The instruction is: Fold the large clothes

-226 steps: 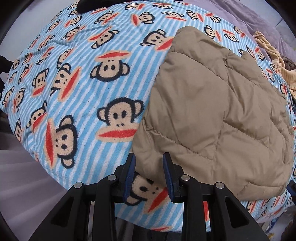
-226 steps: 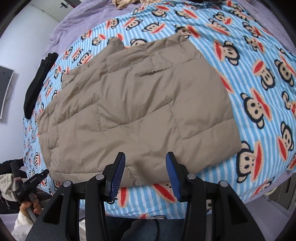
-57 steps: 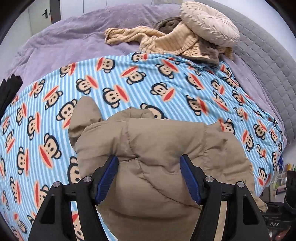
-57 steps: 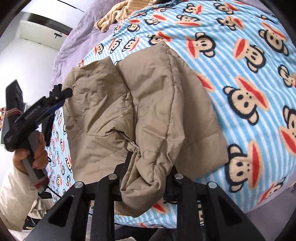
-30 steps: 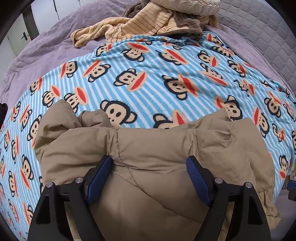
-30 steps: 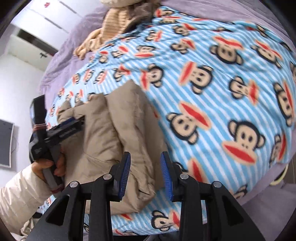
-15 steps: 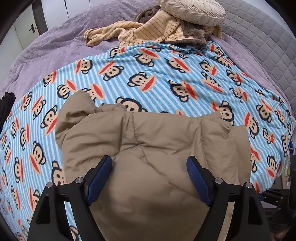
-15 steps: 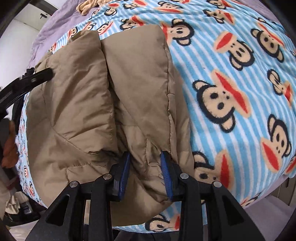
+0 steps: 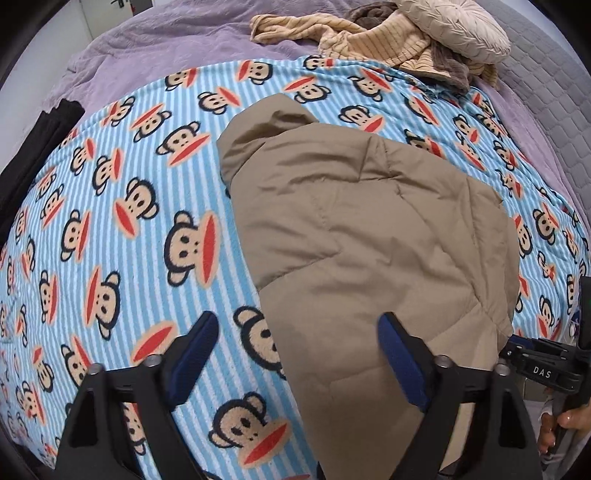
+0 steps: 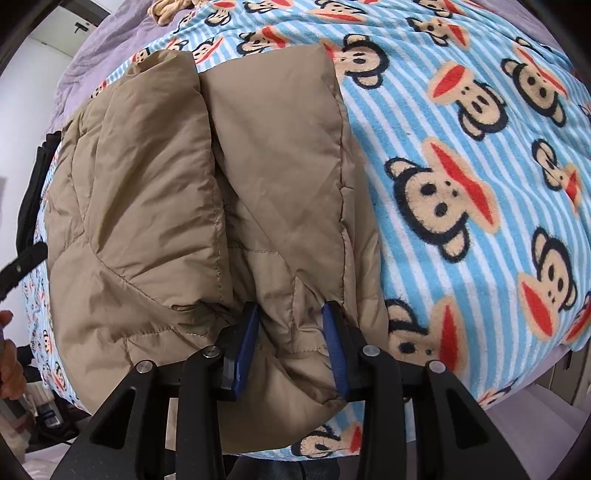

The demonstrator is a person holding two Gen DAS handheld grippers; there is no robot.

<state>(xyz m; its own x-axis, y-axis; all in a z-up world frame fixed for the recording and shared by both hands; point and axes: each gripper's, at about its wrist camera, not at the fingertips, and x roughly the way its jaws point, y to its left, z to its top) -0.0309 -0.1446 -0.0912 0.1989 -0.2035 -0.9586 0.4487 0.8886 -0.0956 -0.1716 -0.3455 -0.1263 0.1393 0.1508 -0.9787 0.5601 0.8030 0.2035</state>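
A tan quilted jacket (image 9: 369, 236) lies folded into a bundle on the monkey-print blanket (image 9: 122, 229). My left gripper (image 9: 295, 332) hovers open wide over the jacket's near left edge. One finger is above the blanket, the other above the fabric, and it holds nothing. In the right wrist view the jacket (image 10: 147, 184) shows two folded lobes with a seam between them. My right gripper (image 10: 291, 325) sits at the near hem with its blue pads (image 10: 249, 332) astride a puffy fold. The jaws stand partly apart, and loose fabric spills over the gripper's body.
A heap of beige striped clothes (image 9: 373, 40) and a round cushion (image 9: 454, 26) lie at the far end on the purple bedspread (image 9: 155, 55). A black garment (image 9: 40, 147) lies at the left. A hand (image 9: 569, 421) holds the other tool at the lower right.
The left gripper has swung left, so the jacket now sits right of centre in its view. The right gripper has stayed on the hem, with its jaws a touch wider.
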